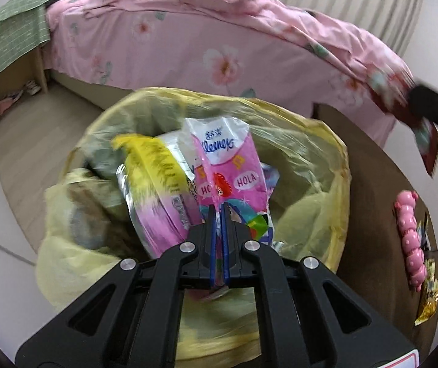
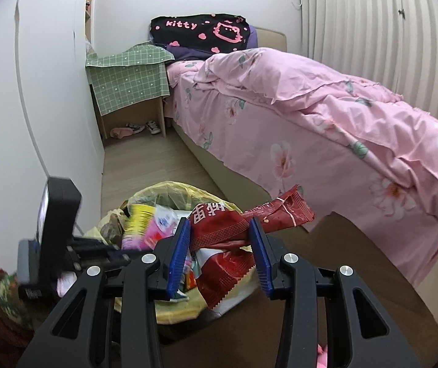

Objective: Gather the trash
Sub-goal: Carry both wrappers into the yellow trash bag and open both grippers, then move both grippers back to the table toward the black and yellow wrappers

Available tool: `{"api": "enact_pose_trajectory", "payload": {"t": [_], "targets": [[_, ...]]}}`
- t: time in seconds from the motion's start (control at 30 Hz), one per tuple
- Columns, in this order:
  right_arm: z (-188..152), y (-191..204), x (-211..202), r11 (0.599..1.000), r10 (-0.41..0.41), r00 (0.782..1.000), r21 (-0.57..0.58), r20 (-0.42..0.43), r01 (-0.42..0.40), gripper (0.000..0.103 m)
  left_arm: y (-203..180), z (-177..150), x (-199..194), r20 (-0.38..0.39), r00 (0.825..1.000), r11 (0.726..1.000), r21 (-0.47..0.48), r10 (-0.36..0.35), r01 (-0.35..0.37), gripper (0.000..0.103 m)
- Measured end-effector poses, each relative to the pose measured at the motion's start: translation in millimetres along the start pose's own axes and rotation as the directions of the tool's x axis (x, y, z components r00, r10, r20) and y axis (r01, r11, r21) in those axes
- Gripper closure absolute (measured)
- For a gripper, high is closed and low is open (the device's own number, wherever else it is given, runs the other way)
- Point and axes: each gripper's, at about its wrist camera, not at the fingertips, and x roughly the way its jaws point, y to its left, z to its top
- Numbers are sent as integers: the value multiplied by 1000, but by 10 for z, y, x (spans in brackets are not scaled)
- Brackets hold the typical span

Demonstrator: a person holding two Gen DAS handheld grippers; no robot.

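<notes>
Kleenex wrapper (image 1: pixel 228 165) is clamped in left gripper (image 1: pixel 218 214) over yellow-lined bin (image 1: pixel 326 165), frame centre; red wrapper (image 2: pixel 219 224) is pinched by right gripper (image 2: pixel 219 239). Neither dropped; gold wrapper (image 1: pixel 427 294) left lower right.

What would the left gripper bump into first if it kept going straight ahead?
Probably the trash already piled in the yellow bin bag. The left gripper, shut on a pink Kleenex wrapper, points down into it; depth is unclear.

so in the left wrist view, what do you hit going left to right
green checked cloth → yellow wrapper → pink kleenex pack pinched in the left tongs → pink bumpy toy
</notes>
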Motion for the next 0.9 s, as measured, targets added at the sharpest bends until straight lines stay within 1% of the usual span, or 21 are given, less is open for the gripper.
{"api": "enact_pose_trajectory", "payload": {"t": [0.1, 0.2, 0.27, 0.3, 0.33, 0.4, 0.43, 0.47, 0.53, 0.6, 0.7, 0.8, 0.9], "targets": [[27, 8, 106, 1000, 25, 1000, 14, -9, -25, 65, -67, -2, 39, -8, 999, 999, 13, -35, 35, 101], [32, 33, 180, 999, 38, 999, 21, -15, -38, 65, 20, -5, -83, 16, 998, 998, -29, -59, 60, 101], [24, 50, 234, 998, 52, 998, 30, -19, -52, 65, 110, 14, -221, 49, 998, 997, -65, -49, 52, 97], [19, 60, 264, 997, 67, 998, 39, -21, -66, 65, 142, 28, -270, 62, 997, 996, -79, -41, 46, 90], [5, 75, 283, 995, 83, 996, 50, -24, -82, 64, 190, 41, -336, 80, 996, 994, -101, -34, 42, 79], [-10, 89, 343, 992, 110, 993, 73, -46, -107, 63, 277, 69, -443, 117, 993, 988, -148, -17, 35, 66], [-18, 100, 387, 990, 121, 990, 84, -68, -115, 57, 332, 84, -516, 141, 990, 984, -177, -2, 27, 64], [-31, 116, 407, 990, 120, 990, 88, -77, -113, 54, 360, 103, -554, 153, 988, 981, -191, 8, 22, 64], [-66, 135, 395, 990, 117, 990, 87, -76, -110, 54, 419, 114, -649, 180, 983, 975, -220, 28, 13, 57], [-107, 134, 335, 991, 110, 991, 90, -74, -104, 54, 464, 111, -739, 202, 979, 970, -242, 39, 11, 56], [-181, 91, 165, 992, 81, 995, 99, -65, -74, 52, 464, 102, -793, 202, 979, 969, -245, 27, 24, 52], [-306, 1, -99, 993, 25, 998, 112, -52, -19, 51, 340, 96, -839, 202, 979, 977, -211, 3, 41, 52], [-505, -128, -428, 988, -45, 998, 146, -46, 52, 51, 158, 77, -910, 212, 977, 985, -162, -23, 58, 51]]}}
